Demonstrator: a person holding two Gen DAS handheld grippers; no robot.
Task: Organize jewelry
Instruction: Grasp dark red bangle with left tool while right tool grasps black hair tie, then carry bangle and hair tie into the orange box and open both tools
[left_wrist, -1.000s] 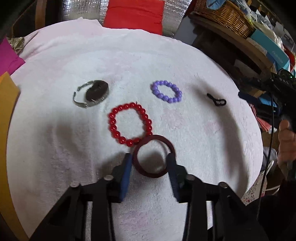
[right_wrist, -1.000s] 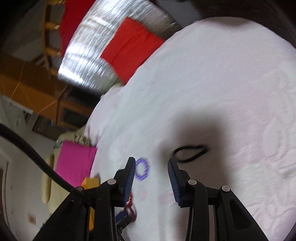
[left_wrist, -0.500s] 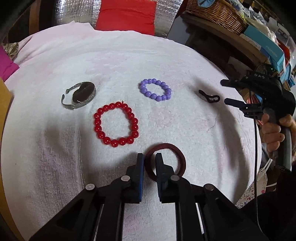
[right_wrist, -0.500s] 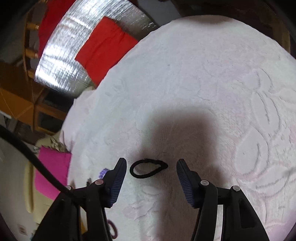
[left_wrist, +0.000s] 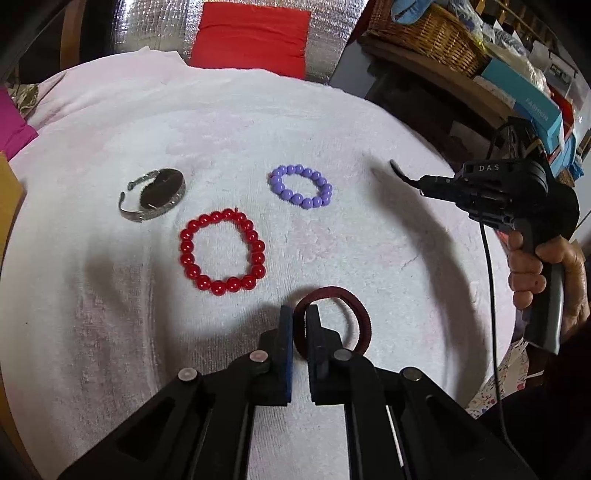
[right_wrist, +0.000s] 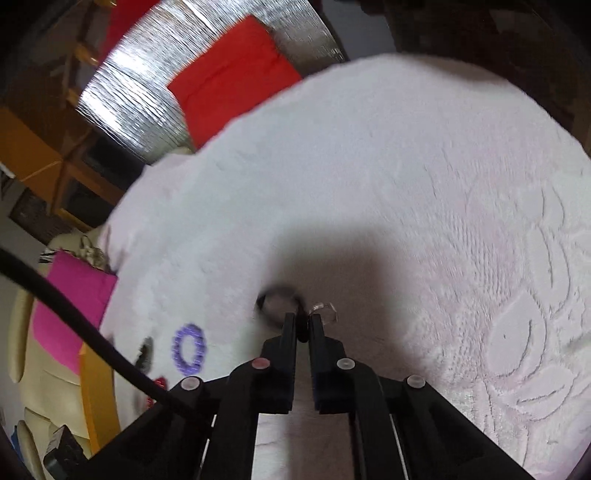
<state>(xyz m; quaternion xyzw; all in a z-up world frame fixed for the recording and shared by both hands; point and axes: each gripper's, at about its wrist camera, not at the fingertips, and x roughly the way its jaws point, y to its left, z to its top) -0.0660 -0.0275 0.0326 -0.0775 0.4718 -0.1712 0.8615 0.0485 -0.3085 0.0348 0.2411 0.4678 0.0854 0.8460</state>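
— Two grippers we see, and both are closed on something. Our left gripper (left_wrist: 300, 314) pinches the near-left part of the dark red hair band (left_wrist: 334, 319); one finger is inside the loop, one outside, and the rest of the band lies on the white towel (left_wrist: 110, 332) that covers the worktop.

— And the right one?

— Our right gripper (right_wrist: 303, 325) has its fingers almost together, with a thin black hair tie (right_wrist: 279, 306) caught between the tips. The picture is blurred there, so we cannot tell how much of the tie touches the towel. In the left wrist view we see this gripper at the right edge of the worktop, the black tie sticking out of its tip.

— Where is the other jewelry?

— Three pieces lie on the towel, apart from each other. The red bead bracelet (left_wrist: 222, 252) is just beyond the dark red band, not touching it. The purple bead bracelet (left_wrist: 301, 186) is farther, to the right. The silver bangle (left_wrist: 152, 199) is at the far left — it lies flat with something dark inside its ring; what it is, we cannot tell.
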